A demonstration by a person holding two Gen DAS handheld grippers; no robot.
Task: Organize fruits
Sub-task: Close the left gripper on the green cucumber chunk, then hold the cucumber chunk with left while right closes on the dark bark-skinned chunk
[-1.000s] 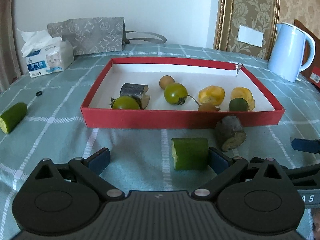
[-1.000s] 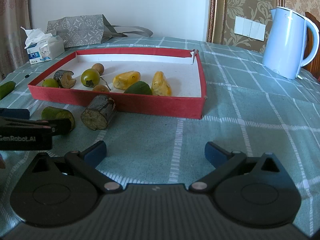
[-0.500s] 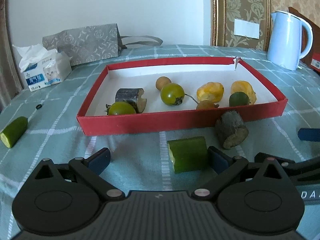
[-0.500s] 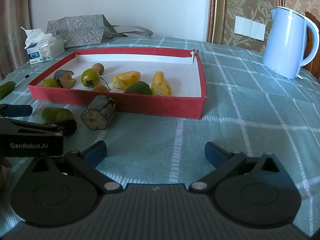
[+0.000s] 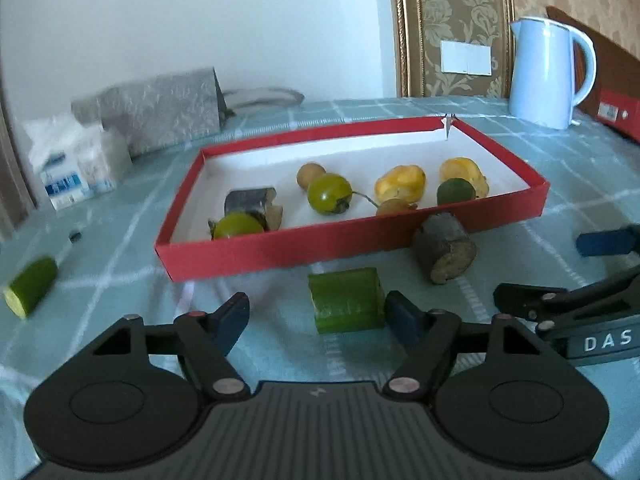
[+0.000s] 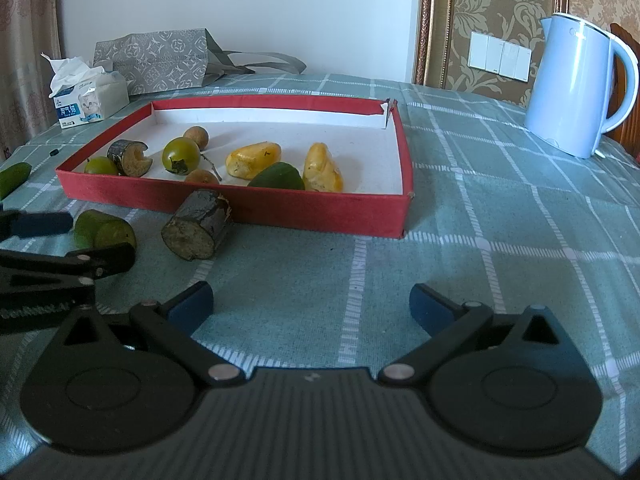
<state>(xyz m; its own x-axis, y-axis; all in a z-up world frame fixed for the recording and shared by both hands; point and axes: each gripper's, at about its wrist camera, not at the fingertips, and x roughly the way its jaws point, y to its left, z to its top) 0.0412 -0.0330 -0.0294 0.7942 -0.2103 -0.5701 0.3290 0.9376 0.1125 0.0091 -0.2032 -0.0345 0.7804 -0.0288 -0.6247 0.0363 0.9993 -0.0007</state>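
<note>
A red tray (image 5: 280, 246) (image 6: 360, 216) holds several fruits: green tomatoes, yellow pieces, brown longans and a dark cane piece. On the cloth before it lie a green cucumber piece (image 5: 346, 300) (image 6: 104, 230) and a dark cane piece (image 5: 444, 248) (image 6: 198, 230). My left gripper (image 5: 318, 316) is open, low over the cloth; the cucumber piece lies between its fingers, against the right finger (image 5: 402, 316). My right gripper (image 6: 310, 304) is open and empty over bare cloth, right of the cane piece. Another cucumber piece (image 5: 30, 286) (image 6: 12, 176) lies far left.
A pale blue kettle (image 5: 548, 72) (image 6: 576, 84) stands at the back right. A tissue pack (image 5: 76, 164) (image 6: 86, 94) and a grey paper bag (image 5: 160, 108) (image 6: 160, 60) stand at the back left. A small black ring (image 5: 75, 235) lies left of the tray.
My left gripper has swung to the left around the cucumber piece, which now lies nearer the middle of its jaws. The right gripper has barely moved.
</note>
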